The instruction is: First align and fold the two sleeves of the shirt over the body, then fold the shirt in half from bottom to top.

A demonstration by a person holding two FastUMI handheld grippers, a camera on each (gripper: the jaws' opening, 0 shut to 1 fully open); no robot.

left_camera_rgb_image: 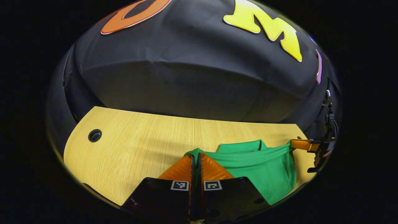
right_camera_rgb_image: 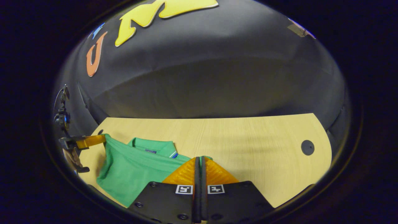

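Both grippers [left_camera_rgb_image: 195,155] [right_camera_rgb_image: 201,158] apparently pinching shirt [left_camera_rgb_image: 267,174]

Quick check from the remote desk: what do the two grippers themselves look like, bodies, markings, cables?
Each gripper has a black body plate with visible screws and two small square black-and-white markers at the base of two wedge-shaped fingers. That goes for the left gripper and the right gripper alike. Seen from the side in the other's view, each carries dark hardware and thin cables above it.
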